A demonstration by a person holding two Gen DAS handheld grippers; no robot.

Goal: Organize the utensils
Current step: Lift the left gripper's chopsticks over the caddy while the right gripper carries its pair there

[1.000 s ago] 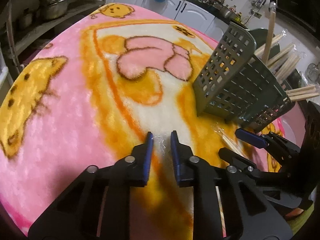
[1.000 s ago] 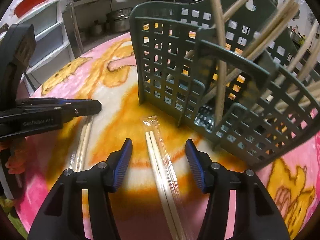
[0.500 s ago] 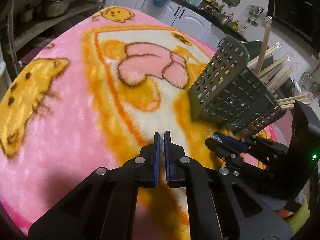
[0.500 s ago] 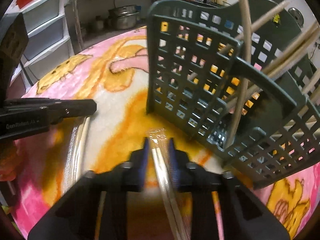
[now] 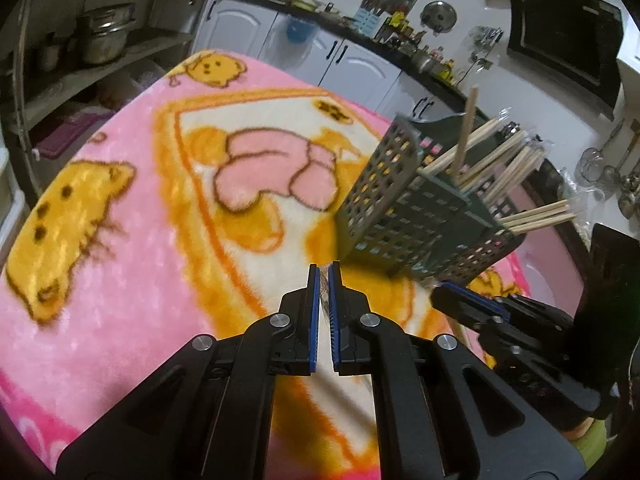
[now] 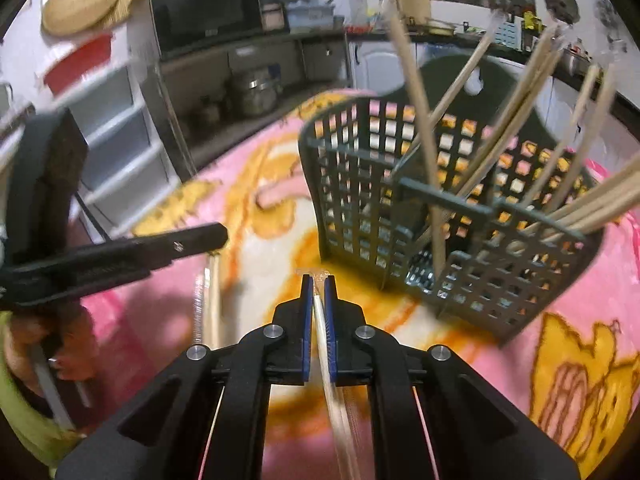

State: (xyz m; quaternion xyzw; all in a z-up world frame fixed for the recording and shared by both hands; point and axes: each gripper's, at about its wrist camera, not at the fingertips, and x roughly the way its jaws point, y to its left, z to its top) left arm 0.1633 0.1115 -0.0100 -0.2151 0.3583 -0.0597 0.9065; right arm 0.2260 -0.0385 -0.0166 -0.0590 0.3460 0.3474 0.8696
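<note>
A dark green slotted utensil basket (image 5: 416, 216) stands on the pink and orange blanket (image 5: 120, 264); it also shows in the right wrist view (image 6: 448, 216). Several wrapped wooden chopstick pairs (image 6: 516, 108) lean in it. My left gripper (image 5: 324, 280) is shut on a plastic-wrapped chopstick pair (image 5: 327, 300), lifted above the blanket. My right gripper (image 6: 319, 284) is shut on another wrapped chopstick pair (image 6: 330, 368), raised just in front of the basket. The left gripper (image 6: 120, 252) and its chopsticks (image 6: 214, 292) appear at the left of the right wrist view.
Kitchen cabinets and a cluttered counter (image 5: 360, 40) run behind the table. Shelves with metal pots (image 5: 100, 36) stand at the left. White drawers (image 6: 116, 128) and a microwave (image 6: 204, 16) are beyond the table edge. The right gripper (image 5: 500, 316) sits low right of the basket.
Both grippers closed on their wrapped chopstick pairs and lifted them off the blanket. Both cameras rose, so the basket now sits lower and farther in view.
</note>
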